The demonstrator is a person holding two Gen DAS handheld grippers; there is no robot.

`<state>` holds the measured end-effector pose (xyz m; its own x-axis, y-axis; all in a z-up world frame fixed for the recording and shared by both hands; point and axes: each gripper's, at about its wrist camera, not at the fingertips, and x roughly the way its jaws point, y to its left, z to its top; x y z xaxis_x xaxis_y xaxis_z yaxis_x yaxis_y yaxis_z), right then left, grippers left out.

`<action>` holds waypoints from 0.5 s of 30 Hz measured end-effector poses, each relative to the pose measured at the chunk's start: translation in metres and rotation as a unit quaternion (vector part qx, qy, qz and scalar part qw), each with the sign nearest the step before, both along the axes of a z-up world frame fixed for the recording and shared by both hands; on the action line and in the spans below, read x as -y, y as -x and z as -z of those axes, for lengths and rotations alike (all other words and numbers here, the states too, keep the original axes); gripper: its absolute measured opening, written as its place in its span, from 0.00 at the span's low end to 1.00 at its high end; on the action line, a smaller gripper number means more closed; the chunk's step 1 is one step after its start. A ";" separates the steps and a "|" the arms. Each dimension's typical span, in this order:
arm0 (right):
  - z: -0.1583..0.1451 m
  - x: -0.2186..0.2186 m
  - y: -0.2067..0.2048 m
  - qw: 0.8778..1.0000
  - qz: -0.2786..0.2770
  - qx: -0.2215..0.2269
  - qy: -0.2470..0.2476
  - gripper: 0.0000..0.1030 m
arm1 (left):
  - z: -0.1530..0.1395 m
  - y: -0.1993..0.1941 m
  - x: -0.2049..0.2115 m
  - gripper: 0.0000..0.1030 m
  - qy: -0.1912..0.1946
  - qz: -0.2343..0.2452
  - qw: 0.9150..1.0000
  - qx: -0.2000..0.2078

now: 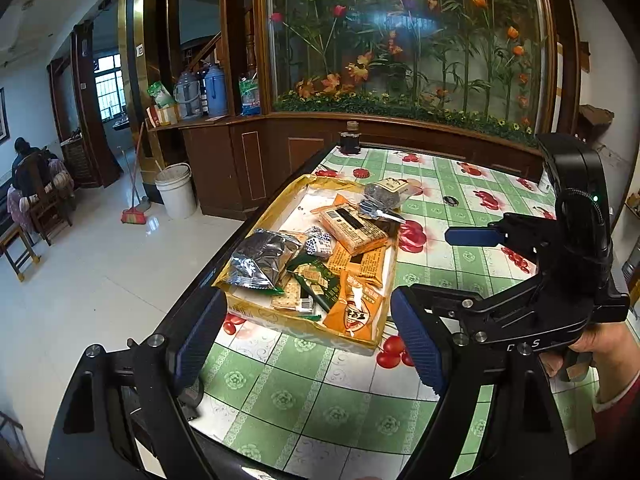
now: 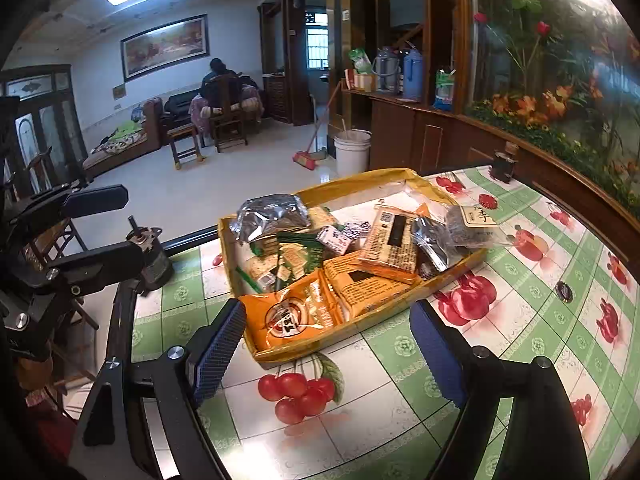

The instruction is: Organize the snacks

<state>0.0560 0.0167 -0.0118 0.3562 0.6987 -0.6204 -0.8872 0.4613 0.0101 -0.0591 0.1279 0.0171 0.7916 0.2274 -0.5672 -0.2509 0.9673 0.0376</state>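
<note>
Left tool: I read its jaws as spread wide, nothing between the blue pads, hovering above the table just short of the near edge of the yellow tray. Right tool: likewise spread and empty, poised over the tray's near corner; in the left view I see a hand gripping its handle.

Tray contents, left to right in the right view: silver foil packet at the left end, green cracker packs beside it, small patterned candies mid-tray, orange snack bags at the front, a dark packet, and a clear bag with a paper label overhanging the right rim.

Dark jar stands at the table's far edge, well apart from the tray.
</note>
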 end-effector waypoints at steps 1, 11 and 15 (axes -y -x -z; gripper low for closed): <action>0.000 0.000 0.002 1.000 -0.005 0.003 -0.001 0.83 | 0.000 0.001 0.001 0.82 -0.001 0.002 1.000 0.000; -0.001 -0.002 0.018 0.999 -0.027 0.039 0.016 0.83 | -0.004 0.009 0.011 0.82 -0.010 0.011 1.000 0.003; 0.000 -0.002 0.020 0.998 -0.031 0.047 0.024 0.83 | -0.004 0.011 0.015 0.82 -0.017 0.014 1.000 0.005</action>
<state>0.0356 0.0186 -0.0115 0.3711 0.6911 -0.6202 -0.9100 0.4037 -0.0946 -0.0697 0.1130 0.0214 0.8030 0.2240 -0.5523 -0.2241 0.9722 0.0685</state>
